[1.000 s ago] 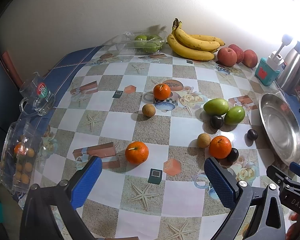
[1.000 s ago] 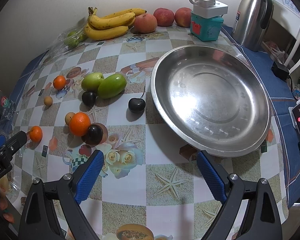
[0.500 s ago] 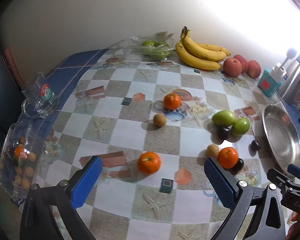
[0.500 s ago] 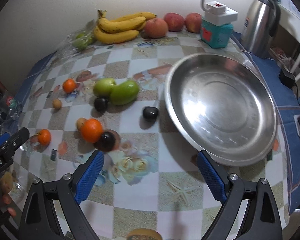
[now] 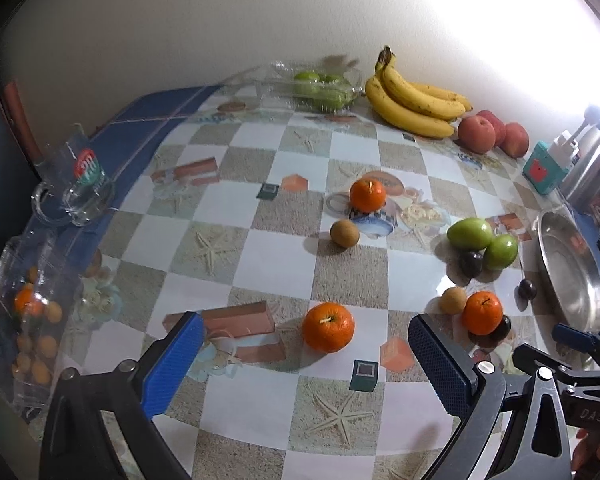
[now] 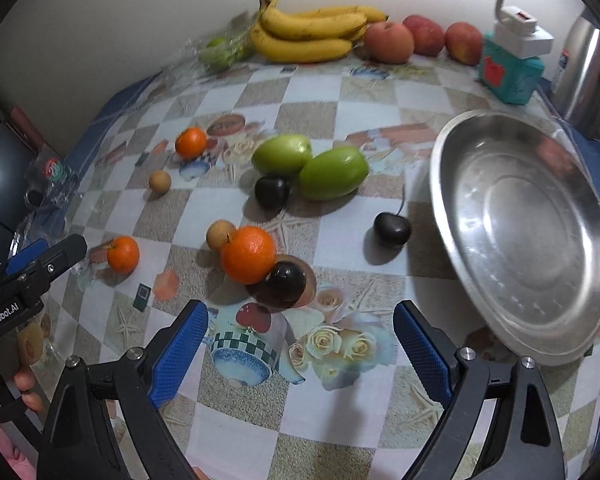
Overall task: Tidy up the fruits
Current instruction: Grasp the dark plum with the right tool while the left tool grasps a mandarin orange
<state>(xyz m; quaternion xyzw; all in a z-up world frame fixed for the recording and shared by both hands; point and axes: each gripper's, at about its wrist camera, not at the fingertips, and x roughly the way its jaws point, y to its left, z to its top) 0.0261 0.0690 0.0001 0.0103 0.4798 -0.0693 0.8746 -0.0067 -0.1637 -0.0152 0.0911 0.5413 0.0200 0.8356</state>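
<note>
Left gripper [image 5: 304,354] jaws wide, empty; round orange mandarin [image 5: 328,327] dead ahead between fingertips, nearer than right gripper [image 6: 300,338], also open.

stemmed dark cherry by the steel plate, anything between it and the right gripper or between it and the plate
Nothing visible does. The right gripper is open and empty above bare tablecloth, with the stemmed dark cherry ahead of it. The orange and another dark fruit lie off to the left. Only open cloth separates the cherry from the steel plate.
</note>
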